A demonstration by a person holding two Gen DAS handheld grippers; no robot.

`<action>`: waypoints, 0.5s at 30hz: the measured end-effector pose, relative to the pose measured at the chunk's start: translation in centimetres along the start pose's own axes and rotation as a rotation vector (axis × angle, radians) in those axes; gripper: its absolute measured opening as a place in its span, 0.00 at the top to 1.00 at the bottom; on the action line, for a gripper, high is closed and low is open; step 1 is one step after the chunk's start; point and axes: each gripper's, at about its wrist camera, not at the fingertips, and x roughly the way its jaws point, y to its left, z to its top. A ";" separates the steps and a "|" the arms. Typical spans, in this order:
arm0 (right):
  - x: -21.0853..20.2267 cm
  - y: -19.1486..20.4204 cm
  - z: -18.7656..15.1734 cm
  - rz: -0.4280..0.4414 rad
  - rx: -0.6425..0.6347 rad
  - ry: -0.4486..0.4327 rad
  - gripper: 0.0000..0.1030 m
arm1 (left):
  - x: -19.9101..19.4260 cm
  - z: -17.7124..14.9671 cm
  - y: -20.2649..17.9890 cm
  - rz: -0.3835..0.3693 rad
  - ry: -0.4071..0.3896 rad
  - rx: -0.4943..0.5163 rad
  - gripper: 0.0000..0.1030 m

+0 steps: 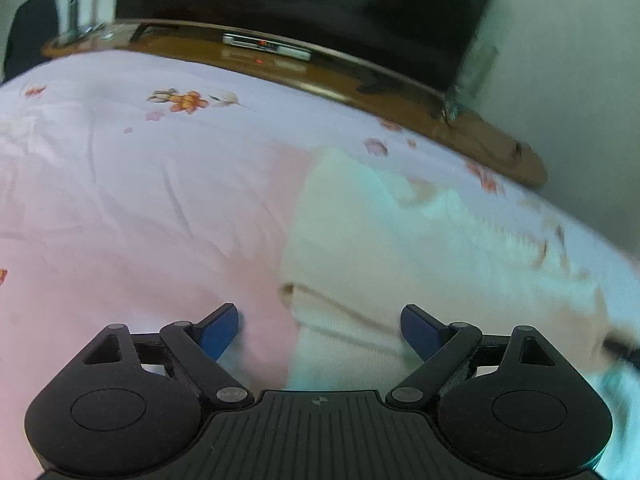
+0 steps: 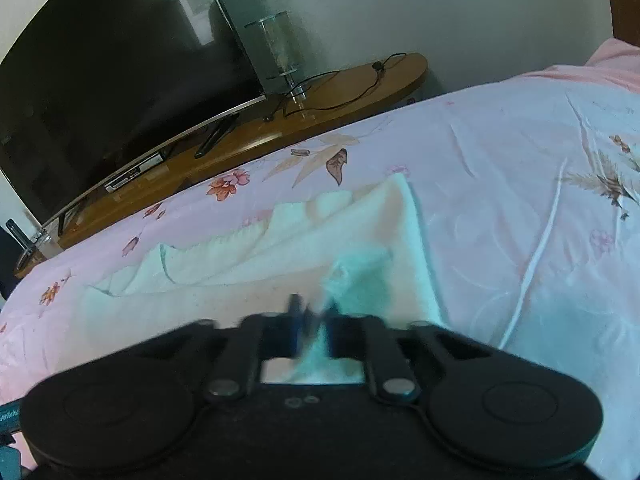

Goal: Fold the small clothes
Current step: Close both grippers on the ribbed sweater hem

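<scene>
A small pale cream garment (image 1: 384,232) lies on the pink floral bedsheet (image 1: 140,184). My left gripper (image 1: 319,330) is open, just above the garment's near left edge, its blue pads (image 1: 220,330) wide apart and holding nothing. In the right wrist view the same garment (image 2: 280,248) lies rumpled with folds along its far edge. My right gripper (image 2: 314,318) is shut on the garment's near right part and lifts a bit of cloth; this view is motion-blurred.
A wooden TV bench (image 2: 280,120) runs along the far side of the bed with a large dark TV (image 2: 112,80), a glass lamp (image 2: 280,52), a cable and a set-top box (image 1: 266,46). A pink pillow (image 2: 612,64) lies at the far right.
</scene>
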 end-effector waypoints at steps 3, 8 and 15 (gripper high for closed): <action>0.4 -0.4 0.1 0.012 0.004 0.041 0.80 | 1.0 0.8 0.8 -0.002 0.017 -0.058 0.14; 0.3 -0.6 -0.3 0.013 -0.002 0.041 0.81 | 1.7 1.0 1.6 -0.048 0.011 -0.084 0.76; -1.0 0.8 0.1 0.046 -0.096 -0.043 0.94 | 1.0 0.6 1.5 -0.017 -0.049 -0.033 0.89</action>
